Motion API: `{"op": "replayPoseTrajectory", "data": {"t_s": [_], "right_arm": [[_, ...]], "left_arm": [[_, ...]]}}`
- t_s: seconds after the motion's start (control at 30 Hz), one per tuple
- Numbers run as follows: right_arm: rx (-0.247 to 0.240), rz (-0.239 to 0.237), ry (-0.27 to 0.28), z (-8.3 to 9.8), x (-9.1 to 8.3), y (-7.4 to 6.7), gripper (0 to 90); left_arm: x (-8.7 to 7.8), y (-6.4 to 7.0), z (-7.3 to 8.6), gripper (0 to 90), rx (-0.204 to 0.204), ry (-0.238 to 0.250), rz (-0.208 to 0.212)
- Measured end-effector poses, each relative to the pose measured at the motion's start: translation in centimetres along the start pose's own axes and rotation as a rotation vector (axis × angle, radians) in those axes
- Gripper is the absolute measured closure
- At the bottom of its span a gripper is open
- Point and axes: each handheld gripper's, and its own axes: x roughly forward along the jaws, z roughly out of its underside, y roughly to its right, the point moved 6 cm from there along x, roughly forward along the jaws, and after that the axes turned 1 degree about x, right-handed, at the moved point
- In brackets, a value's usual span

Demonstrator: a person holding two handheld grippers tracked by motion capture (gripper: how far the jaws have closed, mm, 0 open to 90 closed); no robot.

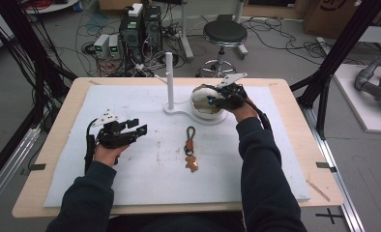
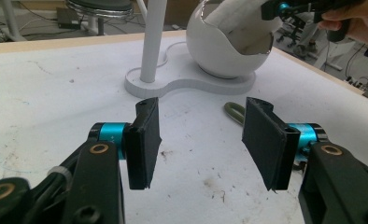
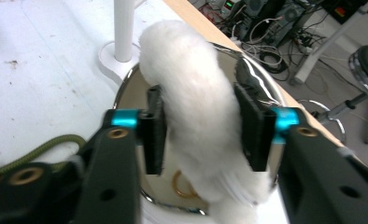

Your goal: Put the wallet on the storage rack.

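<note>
A white stand has an upright post (image 1: 169,79) and an egg-shaped bowl (image 1: 203,108). My right gripper (image 1: 217,99) hovers over the bowl. In the right gripper view a white fluffy piece (image 3: 196,79) fills the gap between the jaws of the right gripper (image 3: 198,93); it does not look squeezed. It hangs down into the shiny bowl (image 3: 126,88), where a gold ring (image 3: 182,186) lies. A keychain (image 1: 191,150) with an olive cord loop lies mid-mat. My left gripper (image 1: 138,128) rests open and empty to the keychain's left, and its jaws (image 2: 201,112) point at the stand.
A white mat (image 1: 130,183) covers the wooden table (image 1: 53,145). The olive loop (image 2: 233,112) lies just beyond my left gripper's right jaw. Behind the table stand a black stool (image 1: 225,34) and computers with cables (image 1: 140,29) on the floor.
</note>
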Motion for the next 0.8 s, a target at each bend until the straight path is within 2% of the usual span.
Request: {"op": "replayPoseTrajectory", "data": {"t_s": [0.07,0.1,0.13,0.17,0.2,0.3,0.37,0.43,0.5,0.53,0.57,0.6,0.67,0.8], "right_arm": [[-0.005,0.008,0.003,-0.1,-0.5,0.1,54.5],[-0.021,0.015,0.003,0.0,-0.9,0.3,59.4],[-0.021,0.015,0.003,0.0,-0.9,0.3,59.4],[-0.026,-0.002,0.014,0.1,-1.2,0.3,66.0],[-0.026,-0.002,0.014,0.1,-1.2,0.3,66.0],[-0.060,-0.014,0.002,0.2,-1.1,-0.2,75.0],[-0.076,0.004,-0.008,0.1,-0.7,-0.3,75.9],[-0.083,-0.007,-0.015,0.0,-0.5,-0.6,75.8],[-0.070,-0.018,-0.014,0.0,-0.6,-0.7,67.7],[-0.027,-0.014,0.009,-0.1,-1.0,-0.4,55.1],[0.012,-0.002,0.035,-0.2,-1.5,0.0,49.3],[0.047,0.008,0.063,-0.2,-2.3,0.4,46.9],[0.085,0.030,0.081,-0.1,-3.5,0.9,42.4],[0.123,0.055,0.059,0.8,-6.2,1.7,36.7]], "left_arm": [[0.0,0.0,0.0,46.4,-0.002,0.002,-0.001],[-0.1,0.0,0.0,46.3,-0.002,0.002,-0.001],[-0.1,0.0,0.0,46.3,-0.003,0.002,0.000],[-0.1,0.0,0.0,46.4,-0.003,0.002,-0.001],[0.0,0.0,0.0,46.4,-0.001,0.001,-0.001],[0.0,0.0,0.0,46.4,0.001,0.000,-0.001],[0.0,0.1,0.0,46.3,0.002,-0.001,0.001],[0.0,0.1,0.0,46.4,0.003,0.000,0.001],[0.0,0.0,0.0,46.3,0.002,-0.001,0.000],[0.0,0.0,0.0,45.9,0.002,0.000,0.000],[0.0,0.1,0.0,45.3,-0.004,0.004,0.000],[-0.1,0.1,0.0,43.8,-0.006,0.007,0.000],[-0.1,0.1,-0.1,40.8,-0.001,0.013,-0.003],[-0.2,0.0,-0.4,28.7,0.015,0.036,-0.036]]}}
